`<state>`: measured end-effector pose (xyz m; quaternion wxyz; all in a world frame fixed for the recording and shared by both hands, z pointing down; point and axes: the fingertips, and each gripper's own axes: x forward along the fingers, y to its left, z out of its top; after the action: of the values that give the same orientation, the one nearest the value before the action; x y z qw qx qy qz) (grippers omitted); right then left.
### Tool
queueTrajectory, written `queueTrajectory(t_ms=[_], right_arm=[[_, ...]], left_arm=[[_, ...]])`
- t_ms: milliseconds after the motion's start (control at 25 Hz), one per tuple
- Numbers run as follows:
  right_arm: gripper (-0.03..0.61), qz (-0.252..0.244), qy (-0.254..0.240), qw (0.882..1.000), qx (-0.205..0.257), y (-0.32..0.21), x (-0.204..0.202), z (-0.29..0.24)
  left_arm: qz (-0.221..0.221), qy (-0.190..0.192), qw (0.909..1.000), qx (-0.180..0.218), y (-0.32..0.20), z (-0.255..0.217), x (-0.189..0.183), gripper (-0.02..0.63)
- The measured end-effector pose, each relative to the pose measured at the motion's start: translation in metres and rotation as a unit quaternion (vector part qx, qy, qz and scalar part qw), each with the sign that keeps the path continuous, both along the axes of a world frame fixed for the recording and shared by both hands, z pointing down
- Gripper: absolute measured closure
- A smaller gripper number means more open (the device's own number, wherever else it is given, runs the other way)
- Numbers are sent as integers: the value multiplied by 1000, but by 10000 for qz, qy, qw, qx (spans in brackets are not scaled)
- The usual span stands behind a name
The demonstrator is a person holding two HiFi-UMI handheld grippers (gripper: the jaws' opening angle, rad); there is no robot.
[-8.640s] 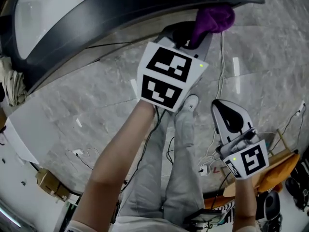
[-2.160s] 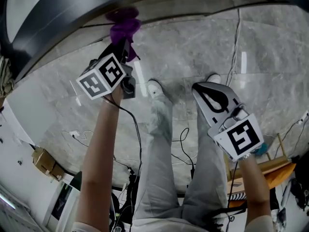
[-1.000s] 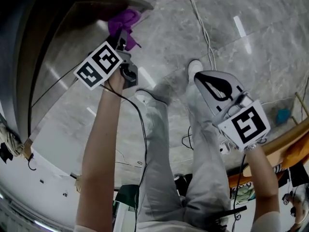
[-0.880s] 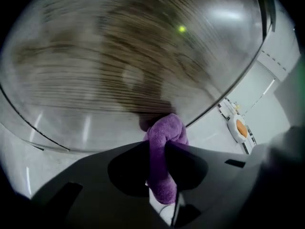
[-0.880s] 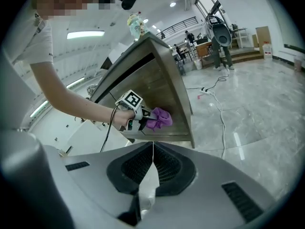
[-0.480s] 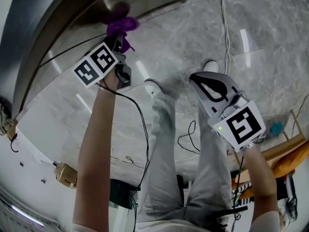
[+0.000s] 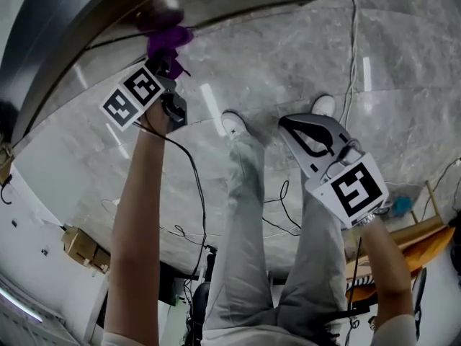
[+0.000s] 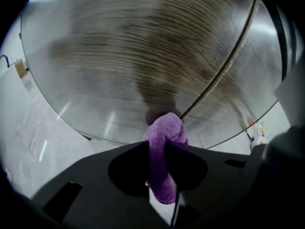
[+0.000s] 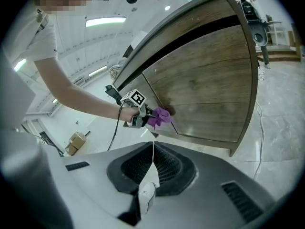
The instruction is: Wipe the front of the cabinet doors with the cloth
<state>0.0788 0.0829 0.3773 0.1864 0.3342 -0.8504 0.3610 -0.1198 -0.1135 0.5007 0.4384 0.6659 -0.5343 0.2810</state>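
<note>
My left gripper (image 7: 167,62) is shut on a purple cloth (image 7: 164,40), which presses against the wooden front of the cabinet door (image 7: 122,13). In the left gripper view the cloth (image 8: 164,147) sticks out between the jaws, its tip at the seam between two doors (image 8: 224,66). The right gripper view shows the left gripper (image 9: 145,116) and cloth (image 9: 160,117) low on the cabinet front (image 9: 205,89). My right gripper (image 7: 306,137) hangs away from the cabinet over the floor, jaws shut with nothing between them (image 9: 152,149).
Grey marble floor (image 7: 274,71) lies below, with cables (image 7: 351,42) trailing across it. The person's legs and white shoes (image 7: 234,125) stand between the grippers. A cardboard box (image 7: 79,245) sits at lower left, orange and wooden items (image 7: 410,240) at lower right.
The left gripper with the cloth has slid a little left along the cabinet front since half a second ago. The right gripper stays put, shut.
</note>
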Motion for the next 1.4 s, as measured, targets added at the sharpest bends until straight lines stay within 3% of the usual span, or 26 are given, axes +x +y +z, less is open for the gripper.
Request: queueTrajectory(t_ms=[160,280,440,680,920,1120,1400], right_arm=[[551,-16,-34,10000,-27,1,6,-2],[551,-58,-50,9999,-76,-1,28,0],[551,101,14,9999,-134,7,87,4],[551,829,108,9962,-260,30,188,22],[551,1694,139,9848,-350,36,262,37],[552,2175,110,9754,-328,41,283,46],[552,2360,109,9713,-277,29,258,50]], left_arm=[[-23,26,9999,-165,14,6,3,528],[241,-33,9993,-278,22,17,36,528],[640,205,9970,-396,38,29,125,528],[1370,508,9872,-643,72,60,272,528],[1559,743,9823,-725,56,76,353,528],[1698,520,9812,-761,32,88,363,528],[1075,475,9893,-865,19,97,299,528]])
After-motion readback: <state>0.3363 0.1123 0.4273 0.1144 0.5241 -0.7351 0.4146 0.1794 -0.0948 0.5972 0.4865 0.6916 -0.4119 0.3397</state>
